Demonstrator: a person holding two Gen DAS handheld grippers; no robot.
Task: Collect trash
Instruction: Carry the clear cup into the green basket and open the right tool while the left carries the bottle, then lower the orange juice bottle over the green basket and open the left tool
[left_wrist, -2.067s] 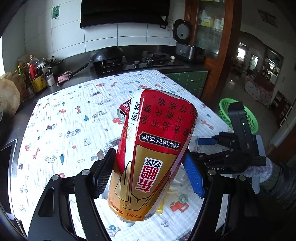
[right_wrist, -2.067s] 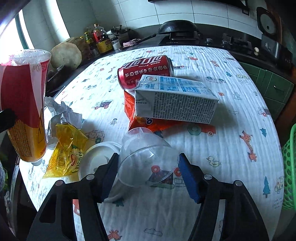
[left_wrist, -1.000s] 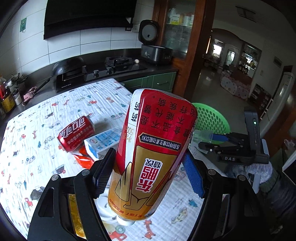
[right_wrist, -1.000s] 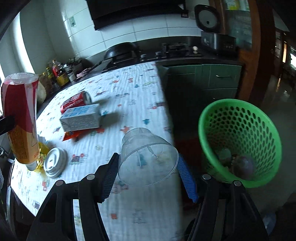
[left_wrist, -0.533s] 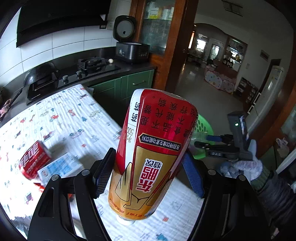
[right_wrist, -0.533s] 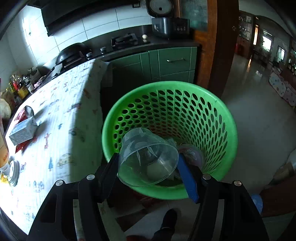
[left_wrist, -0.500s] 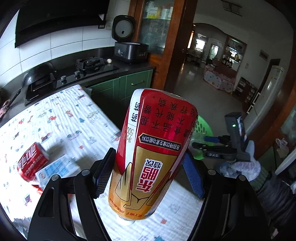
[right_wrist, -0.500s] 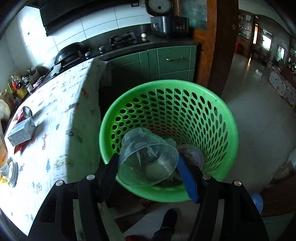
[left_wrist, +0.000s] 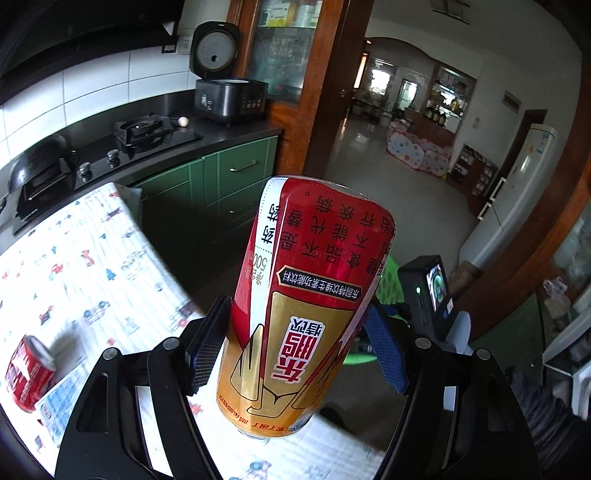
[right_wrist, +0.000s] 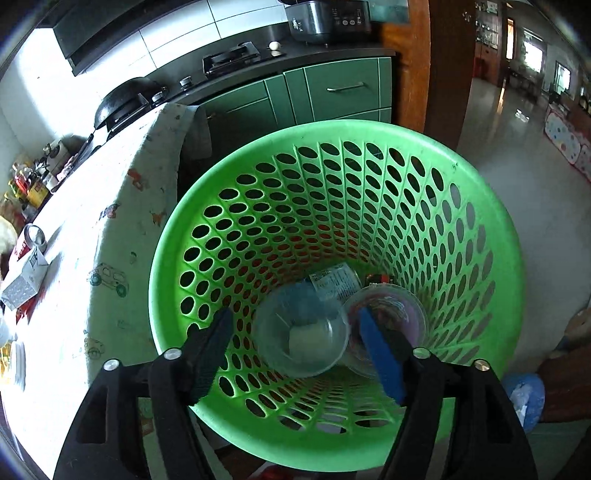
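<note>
the right gripper (right_wrist: 295, 350) is held over the green basket (right_wrist: 491, 236), jaws just parted and free of the clear plastic cup (right_wrist: 301, 338), now dropped inside. the energy-drink bottle (left_wrist: 306, 306) is clamped in the left gripper (left_wrist: 295, 347), ready for binning; further left, a red can (left_wrist: 27, 373) is left on the bench (left_wrist: 92, 266).
</note>
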